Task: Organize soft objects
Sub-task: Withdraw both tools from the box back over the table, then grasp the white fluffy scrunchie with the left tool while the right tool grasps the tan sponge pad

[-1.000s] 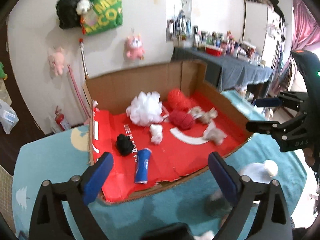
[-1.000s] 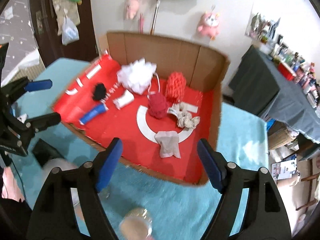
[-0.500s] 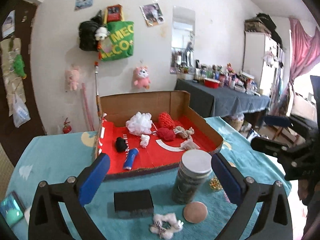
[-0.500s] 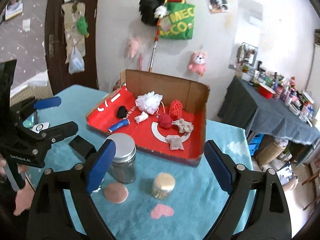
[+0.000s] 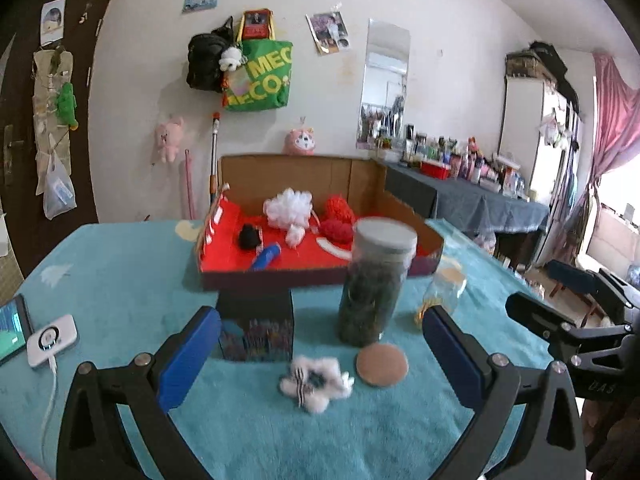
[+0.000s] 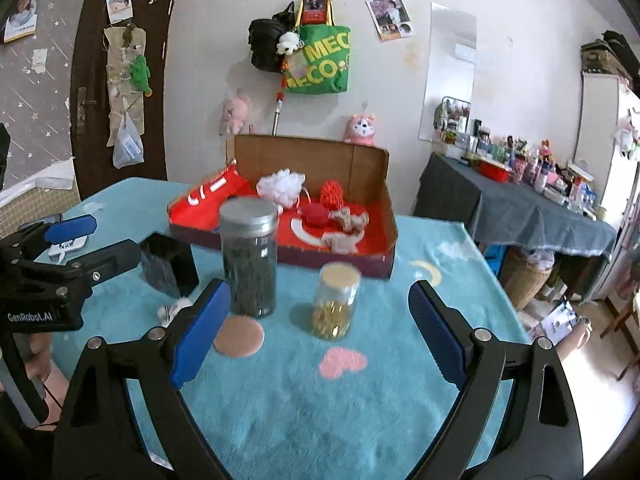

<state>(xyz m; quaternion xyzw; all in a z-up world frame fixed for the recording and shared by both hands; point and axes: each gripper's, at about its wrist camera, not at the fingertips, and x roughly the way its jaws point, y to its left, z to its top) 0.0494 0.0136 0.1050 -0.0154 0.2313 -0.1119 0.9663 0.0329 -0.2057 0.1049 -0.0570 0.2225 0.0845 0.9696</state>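
Observation:
A red-lined cardboard tray (image 5: 312, 276) (image 6: 384, 258) at the table's far side holds soft things: a white pouf (image 5: 289, 208) (image 6: 281, 186), red yarn balls (image 5: 337, 229) (image 6: 314, 214), a black pompom (image 5: 249, 237), a blue roll (image 5: 266, 256) and beige scraps (image 6: 349, 219). A white fluffy scrunchie (image 5: 316, 382) lies on the teal cloth between my left fingers. My left gripper (image 5: 316, 344) is open, low over it. My right gripper (image 6: 316, 328) is open and empty, facing the jars.
A tall jar of dark contents (image 5: 376, 280) (image 6: 249, 256), a small jar of yellow bits (image 6: 337, 300), a round tan coaster (image 5: 382, 364) (image 6: 239, 336) and a black box (image 5: 256, 326) (image 6: 168, 264) stand before the tray. A phone and white device (image 5: 51, 340) lie left.
Both grippers have pulled back from above the tray and dropped low toward the near table. The jars, box, coaster and scrunchie have come into view.

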